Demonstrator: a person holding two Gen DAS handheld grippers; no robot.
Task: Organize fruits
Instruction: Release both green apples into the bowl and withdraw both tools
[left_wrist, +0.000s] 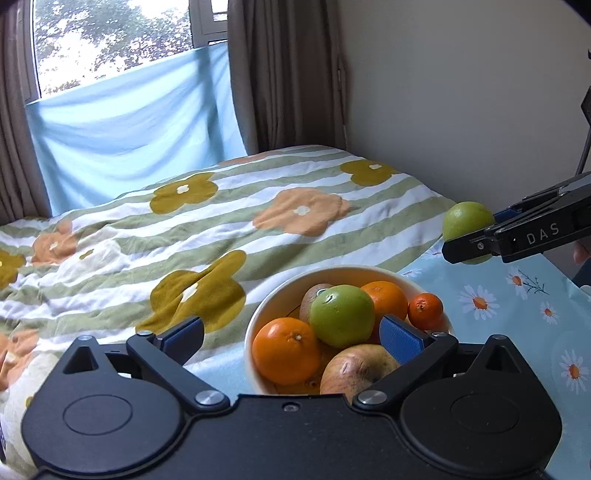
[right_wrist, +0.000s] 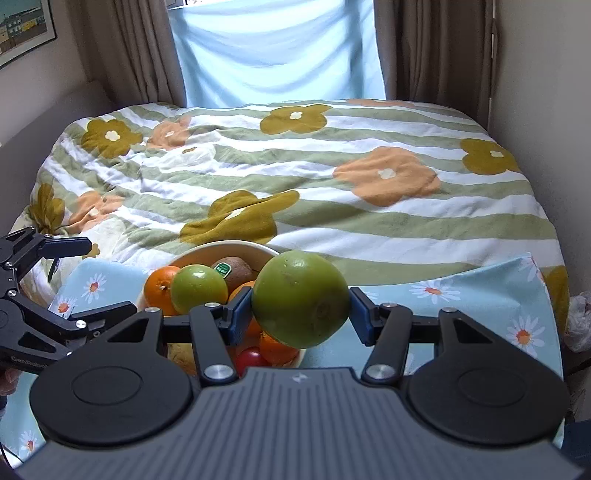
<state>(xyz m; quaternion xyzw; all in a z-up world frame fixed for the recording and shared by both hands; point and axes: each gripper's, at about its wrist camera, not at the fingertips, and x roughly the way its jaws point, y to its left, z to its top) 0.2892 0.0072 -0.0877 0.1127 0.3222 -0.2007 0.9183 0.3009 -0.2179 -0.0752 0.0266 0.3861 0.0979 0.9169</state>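
Note:
A cream bowl (left_wrist: 275, 291) sits on the daisy-print blue cloth and holds a green apple (left_wrist: 341, 315), oranges (left_wrist: 286, 350), a small mandarin (left_wrist: 425, 311), a kiwi and a brownish pear (left_wrist: 356, 367). My left gripper (left_wrist: 291, 338) is open and empty, its jaws either side of the bowl's near-left part. My right gripper (right_wrist: 301, 308) is shut on a large green fruit (right_wrist: 301, 299), held above the bowl's (right_wrist: 225, 246) right side; it also shows at the right edge of the left wrist view (left_wrist: 467, 221). A small red fruit (right_wrist: 248, 359) lies in the bowl.
The bowl stands on a blue daisy cloth (left_wrist: 517, 302) at the foot of a bed with a striped flowered quilt (right_wrist: 295, 166). Brown curtains and a blue sheet over the window lie beyond. A wall is on the right.

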